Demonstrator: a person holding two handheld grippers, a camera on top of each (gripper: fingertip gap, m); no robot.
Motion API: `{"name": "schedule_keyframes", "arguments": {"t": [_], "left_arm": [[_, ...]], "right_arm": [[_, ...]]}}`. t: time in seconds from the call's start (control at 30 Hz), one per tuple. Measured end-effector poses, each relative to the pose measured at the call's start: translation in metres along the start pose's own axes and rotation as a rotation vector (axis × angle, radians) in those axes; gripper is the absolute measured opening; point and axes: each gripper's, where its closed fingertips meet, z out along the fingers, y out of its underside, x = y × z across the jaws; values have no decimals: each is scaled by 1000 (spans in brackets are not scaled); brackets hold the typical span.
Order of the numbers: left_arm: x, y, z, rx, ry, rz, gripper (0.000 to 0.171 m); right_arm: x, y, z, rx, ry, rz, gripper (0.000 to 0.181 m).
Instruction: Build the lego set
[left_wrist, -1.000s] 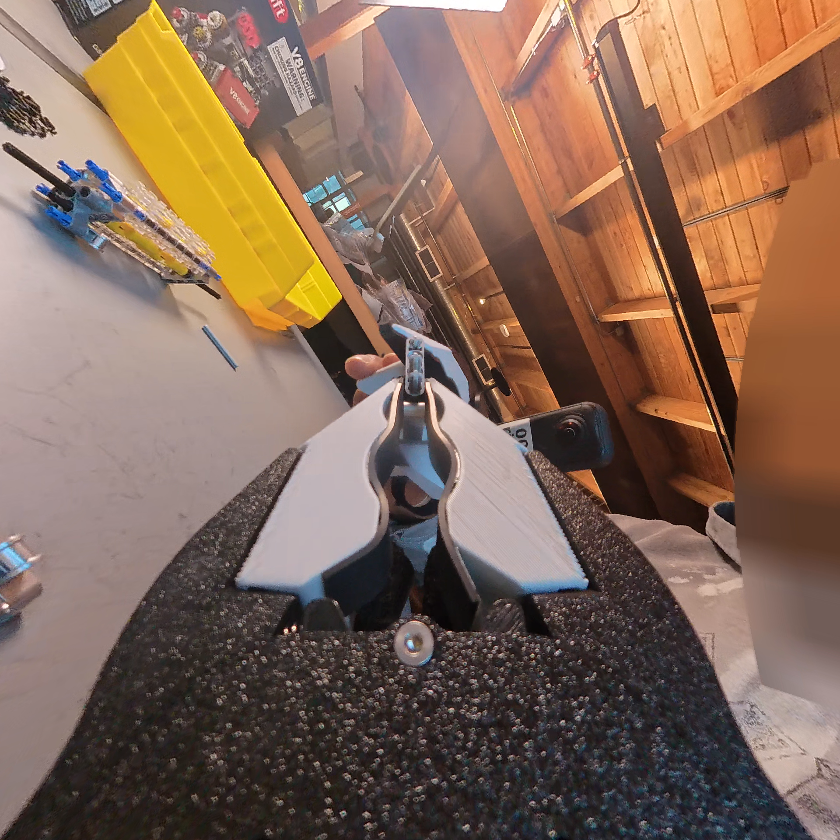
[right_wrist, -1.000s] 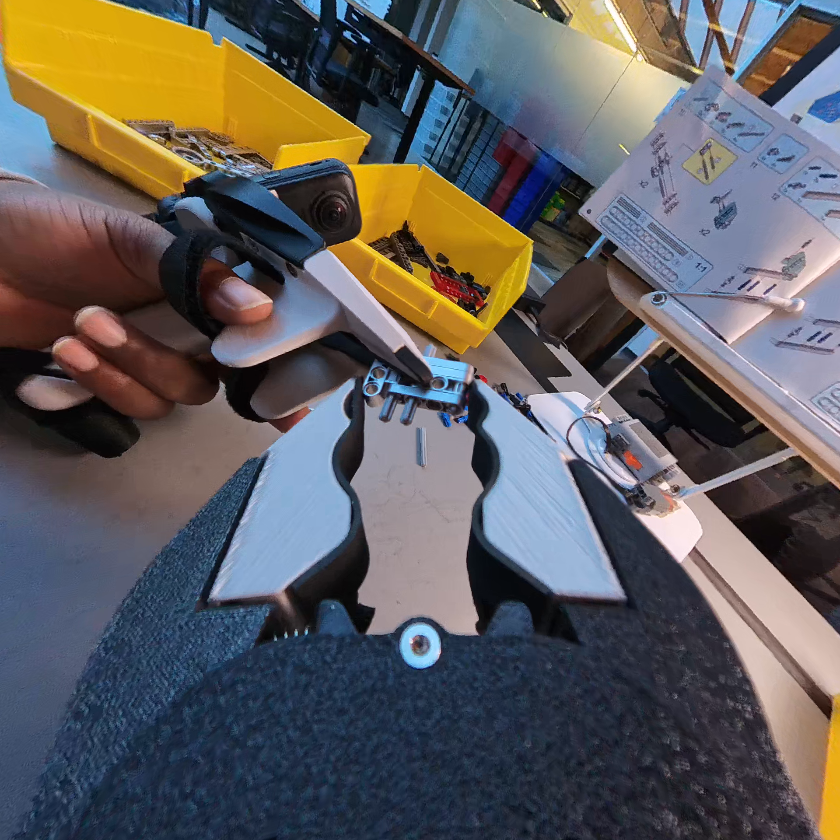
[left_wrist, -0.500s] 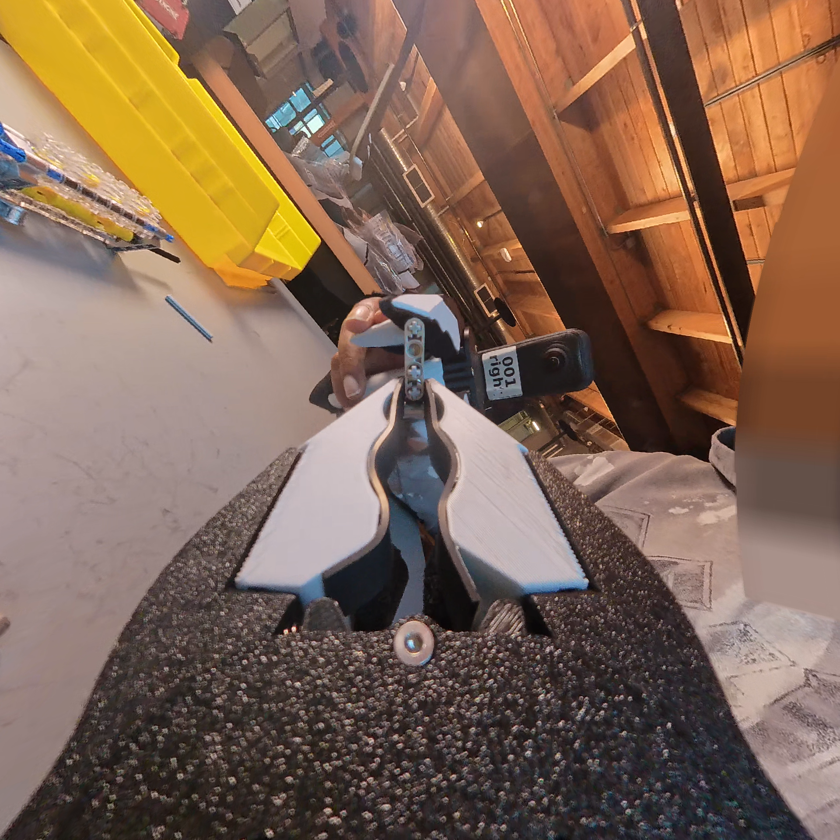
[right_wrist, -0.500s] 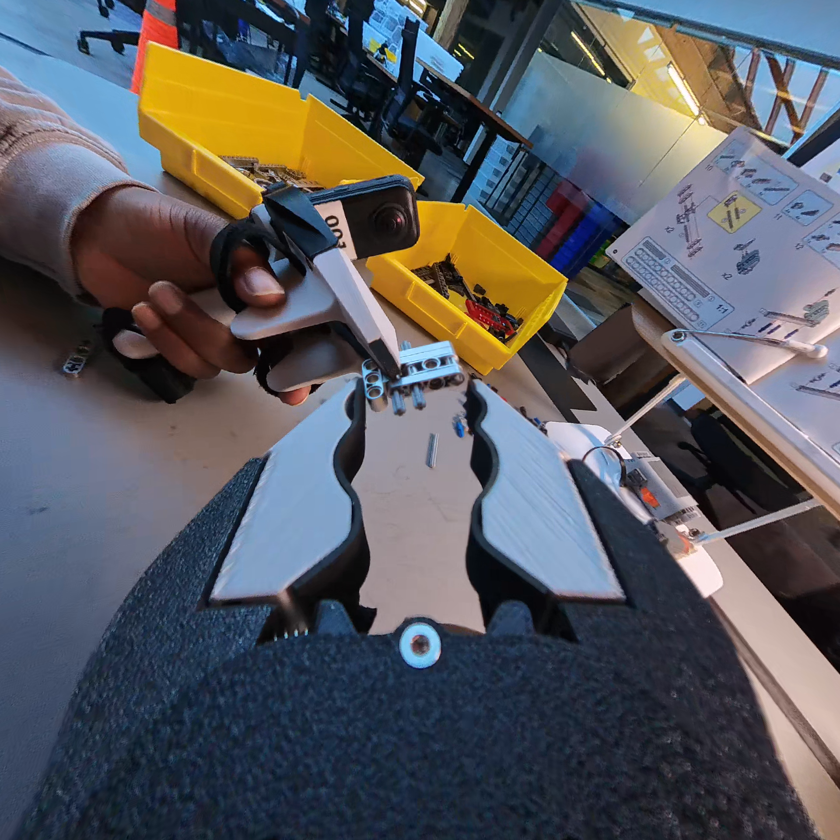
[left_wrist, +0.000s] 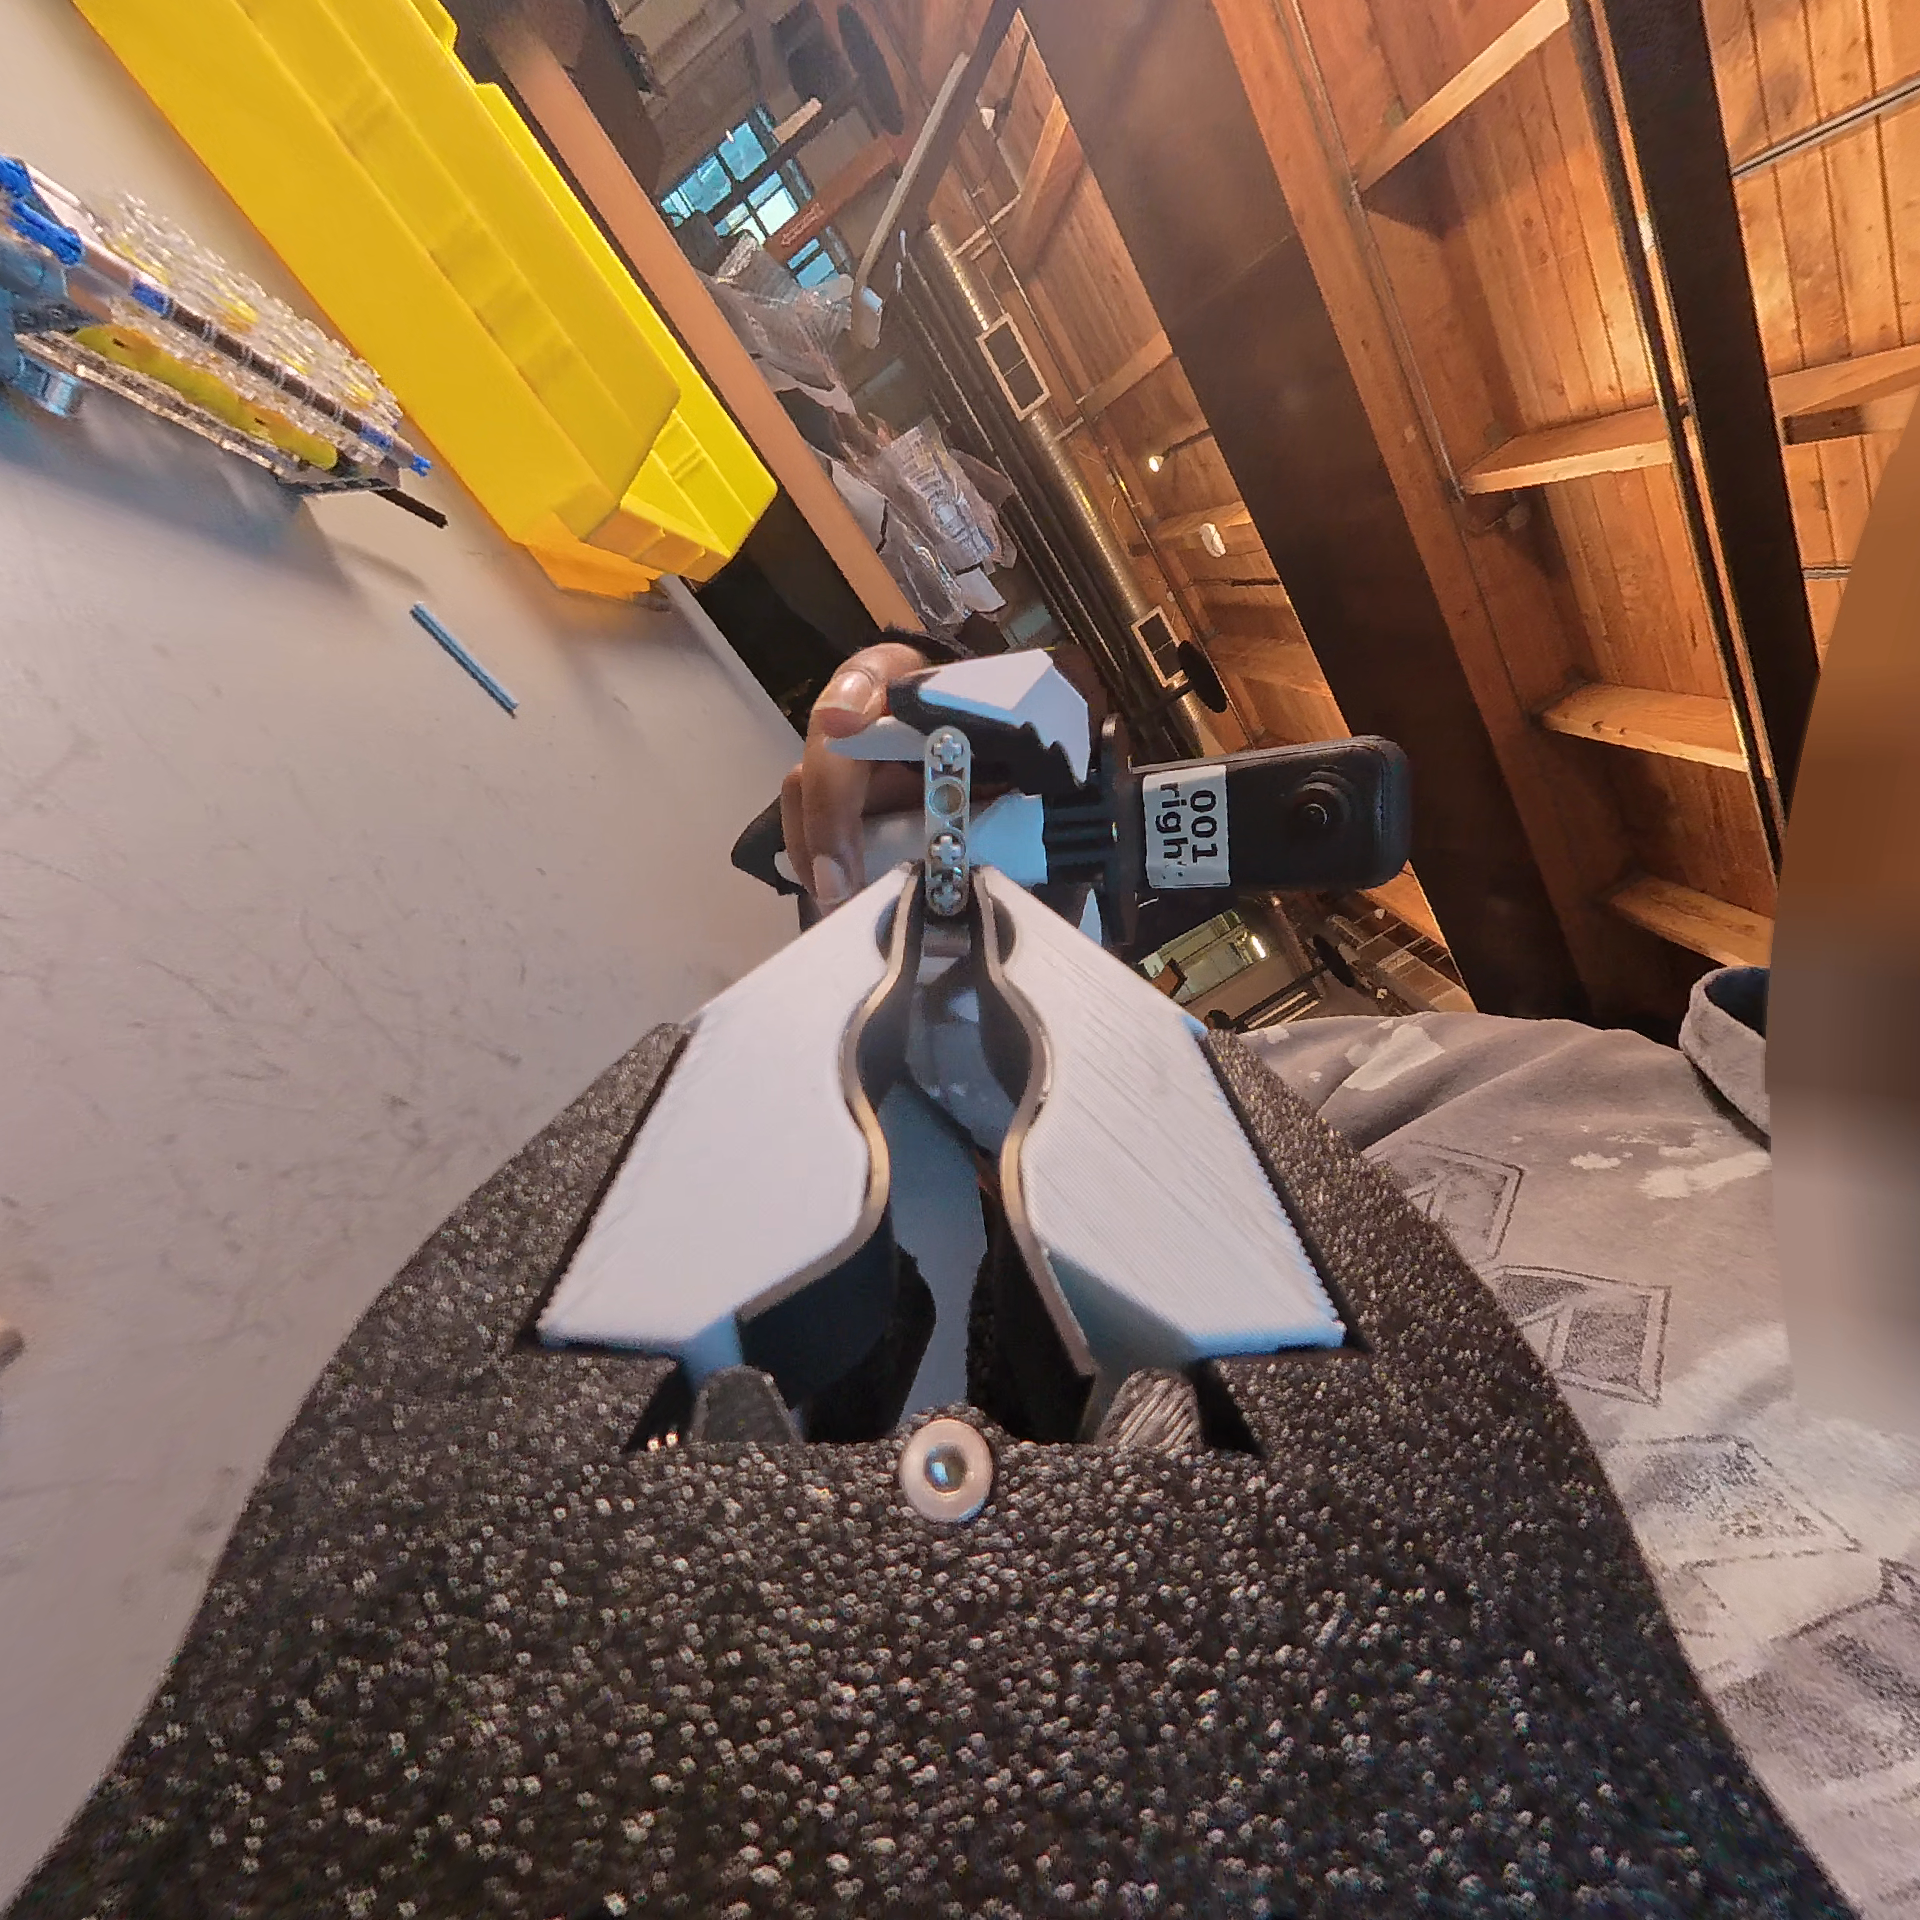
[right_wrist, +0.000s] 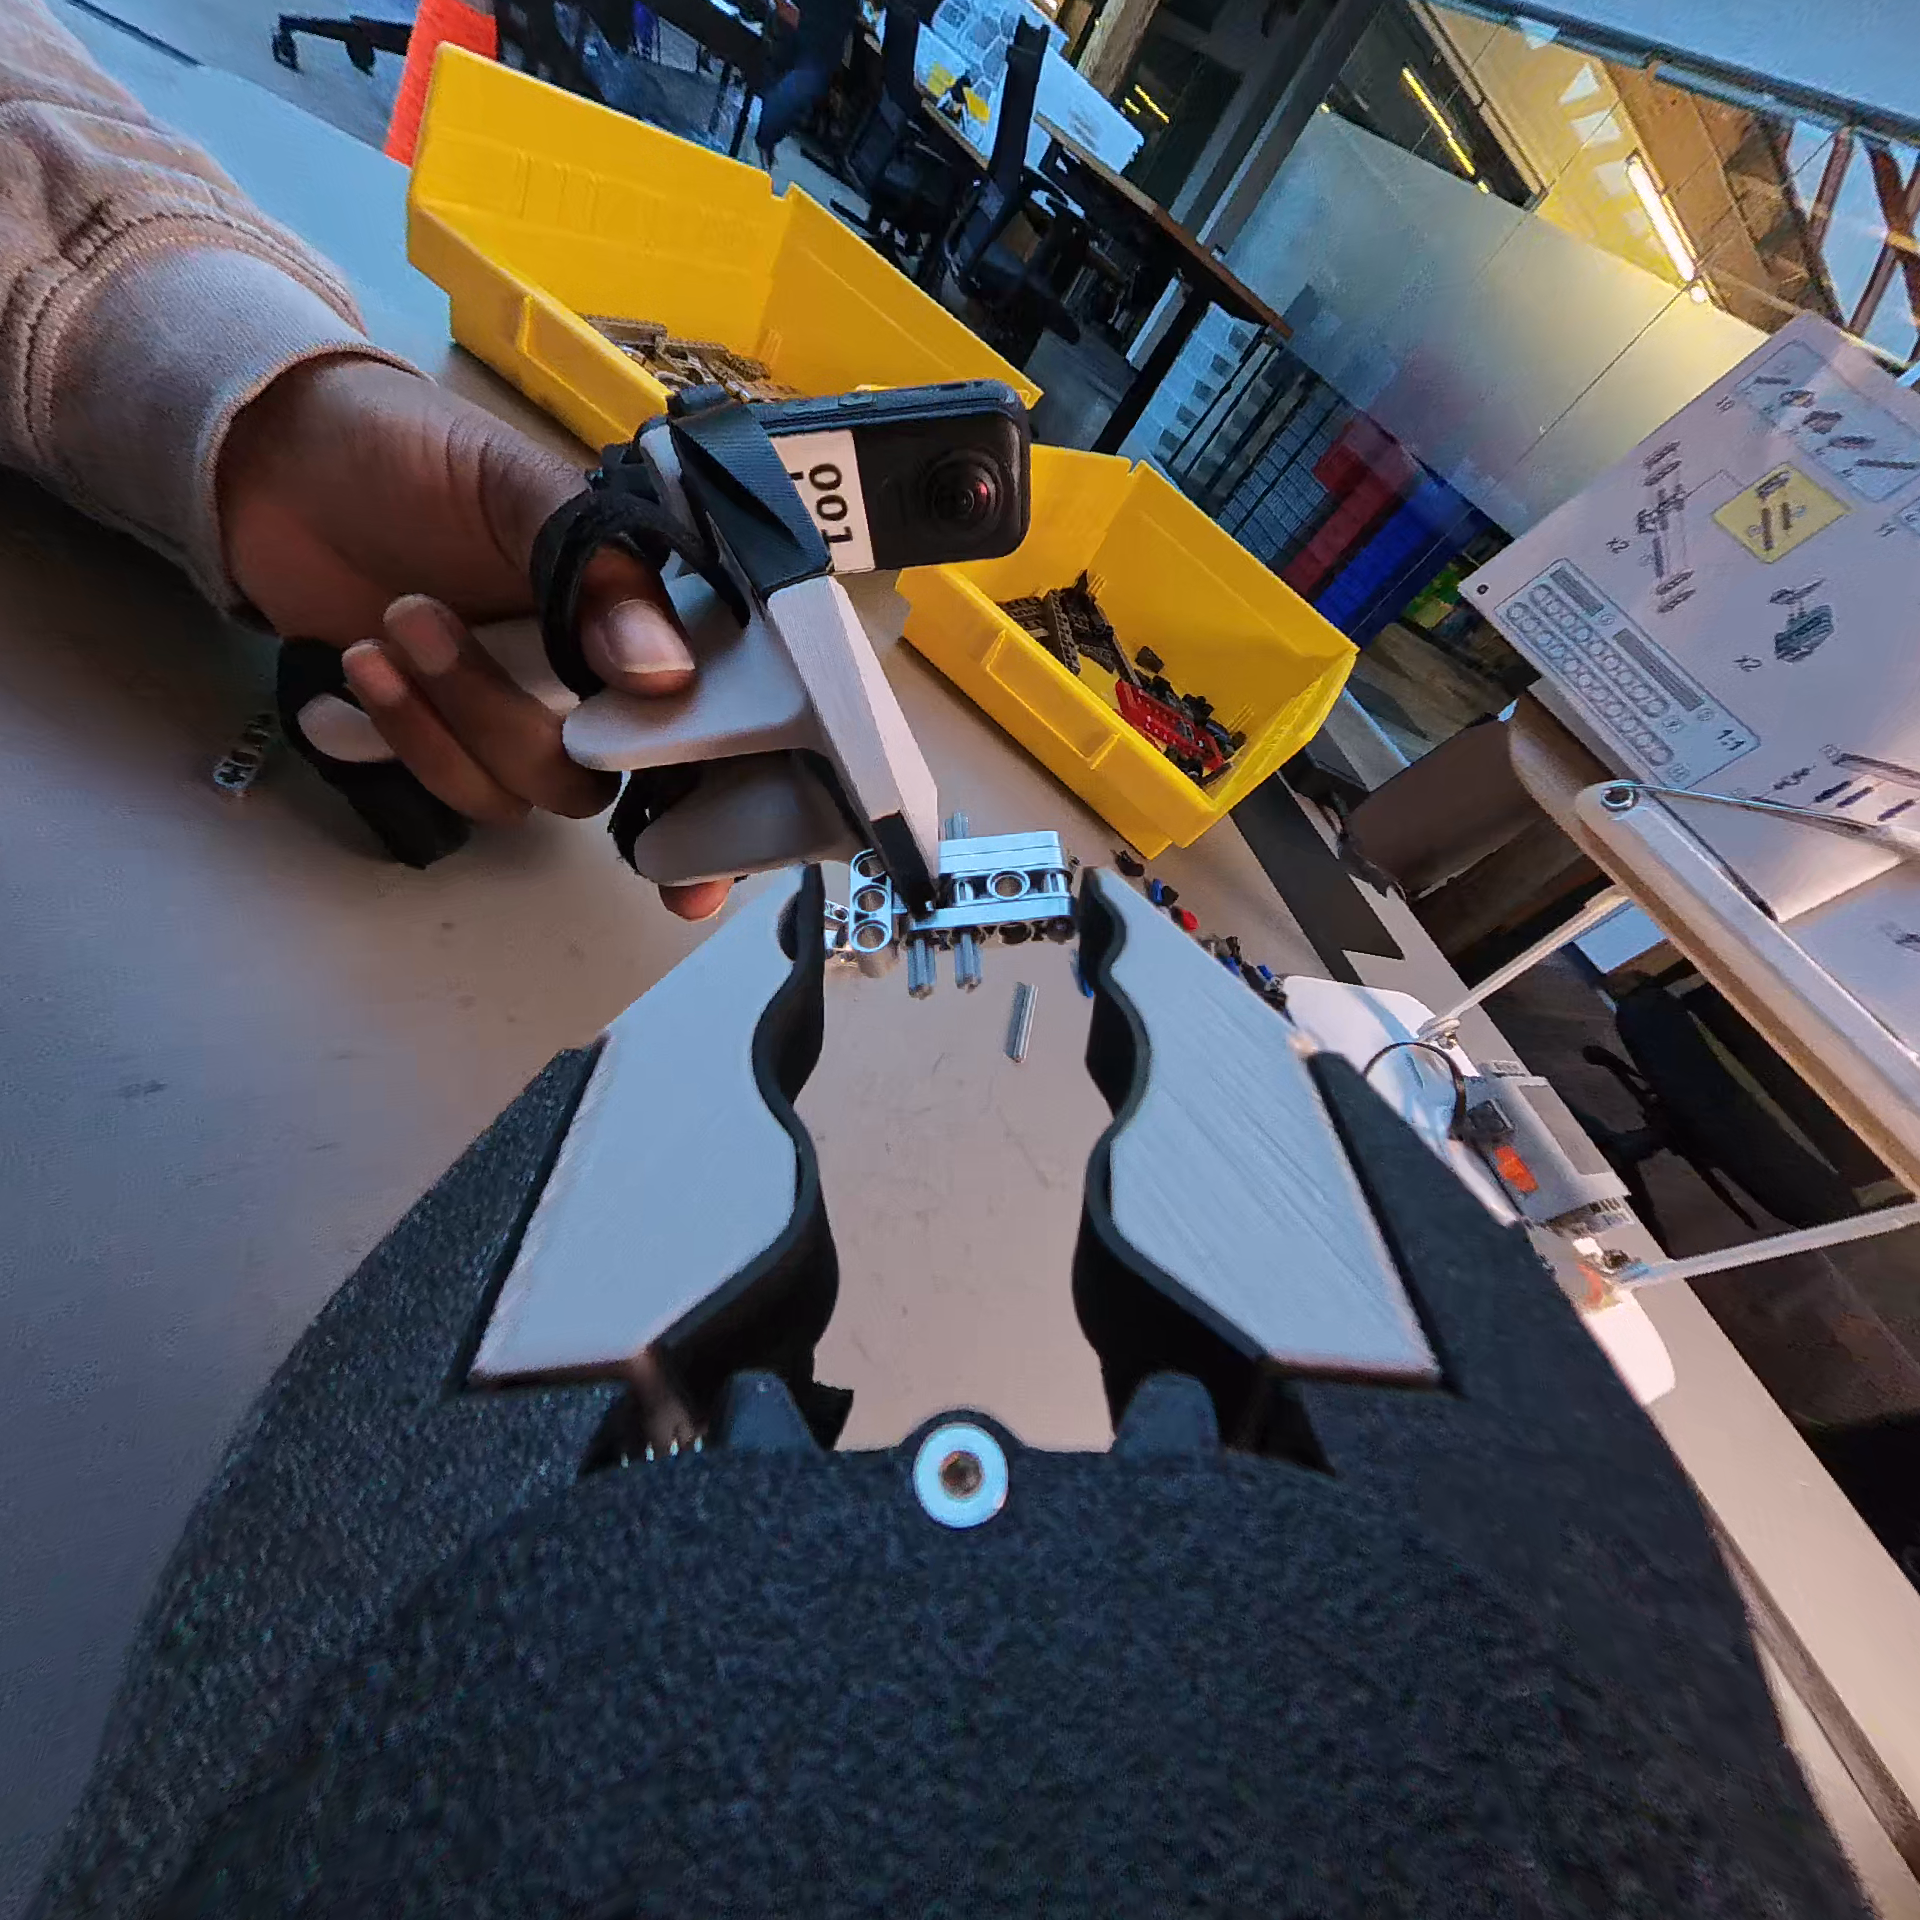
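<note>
Your left gripper (left_wrist: 948, 904) has its jaws pinched together on the light grey studless beam assembly with holes and stub pins (right_wrist: 961, 891), held up off the grey worktop (right_wrist: 208, 1039). Only the fingertips bite one thin end, so it could pivot or slip if you twist.

Your right gripper (right_wrist: 951, 914) has its jaws wide apart, tips flanking the same assembly; I can't tell if either tip touches it. Close off-centre and you'd likely lever it out of the left pinch and drop it. The two downward pins might also get pushed out.

A short grey axle pin (right_wrist: 1020, 1021) lies loose on the worktop right below, with small blue and black bits (right_wrist: 1164, 909) just beyond. A dropped part would land among them and get lost.

Farther, toward the worktop's back edge: the nearer yellow plastic bin (right_wrist: 1132, 665) holds dark and red beams and pieces. The yellow bin behind it (right_wrist: 582, 239) holds a pile of tan/grey pieces. Right edge: a white round base with wired module (right_wrist: 1496, 1143), contents unclear.

A clear, yellow and blue built assembly (left_wrist: 197, 343) sits beside the bins in the left wrist view.
</note>
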Motion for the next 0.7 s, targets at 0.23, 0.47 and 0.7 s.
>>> {"name": "schedule_keyframes", "arguments": {"t": [0.23,0.47,0.7], "left_arm": [[3,3,1,-25,25,-12,7],[9,-23,-20,20,25,97,18],[4,-20,-20,-8,5,101,15]], "right_arm": [[-2,0,-2,13,-38,36,42],[13,-7,-16,84,-37,157,42],[11,-16,-20,146,-72,210,42]]}}
